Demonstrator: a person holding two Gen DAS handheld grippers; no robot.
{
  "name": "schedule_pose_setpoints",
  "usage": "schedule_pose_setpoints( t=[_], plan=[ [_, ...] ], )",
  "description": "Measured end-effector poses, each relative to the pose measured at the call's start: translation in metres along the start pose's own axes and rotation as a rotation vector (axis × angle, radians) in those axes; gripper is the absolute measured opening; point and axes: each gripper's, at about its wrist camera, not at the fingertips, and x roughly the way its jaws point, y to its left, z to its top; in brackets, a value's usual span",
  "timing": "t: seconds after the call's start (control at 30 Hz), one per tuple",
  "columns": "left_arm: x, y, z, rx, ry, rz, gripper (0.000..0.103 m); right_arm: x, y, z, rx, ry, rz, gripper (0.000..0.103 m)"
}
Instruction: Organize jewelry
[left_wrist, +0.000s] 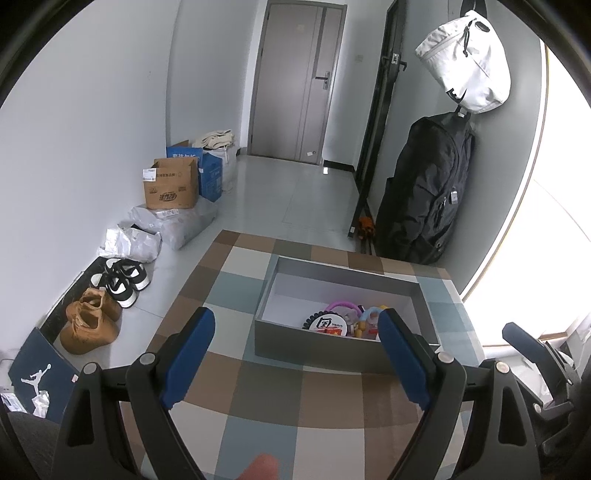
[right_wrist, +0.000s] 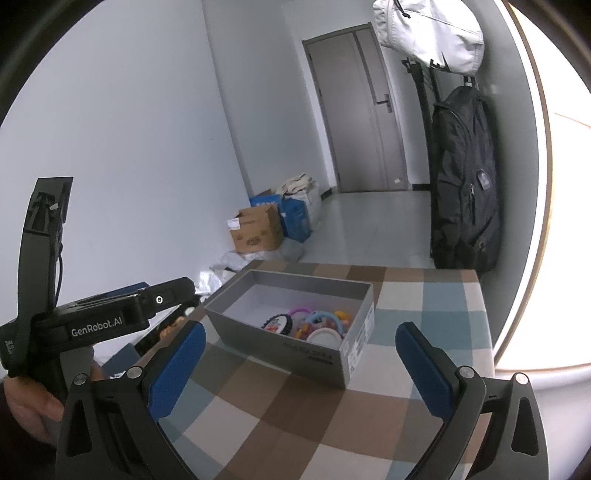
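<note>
A grey open box (left_wrist: 314, 349) stands on the checkered tablecloth (left_wrist: 258, 406); it also shows in the right wrist view (right_wrist: 295, 350). Inside, at its near end, lie colourful jewelry pieces (left_wrist: 351, 317): a black-rimmed round badge (left_wrist: 325, 323), a purple ring, and blue and yellow items, also seen in the right wrist view (right_wrist: 314, 323). My left gripper (left_wrist: 295, 328) is open and empty, just short of the box. My right gripper (right_wrist: 301, 343) is open and empty, also short of the box. The left gripper's body (right_wrist: 92, 317) shows at the left of the right wrist view.
Shoes (left_wrist: 92, 325), cardboard boxes (left_wrist: 171, 184) and plastic bags (left_wrist: 173, 225) line the floor along the left wall. A black backpack (left_wrist: 424, 192) and a white bag (left_wrist: 465, 62) hang at the right, beyond the table's far edge. A closed door (left_wrist: 295, 81) is at the back.
</note>
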Motion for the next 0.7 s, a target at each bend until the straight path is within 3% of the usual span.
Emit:
schedule_pose_setpoints(
  t=[0.7],
  plan=[
    [-0.0015, -0.0037, 0.0025, -0.002, 0.002, -0.011, 0.087, 0.0015, 0.0016, -0.0022, -0.001, 0.006, 0.001, 0.103]
  ],
)
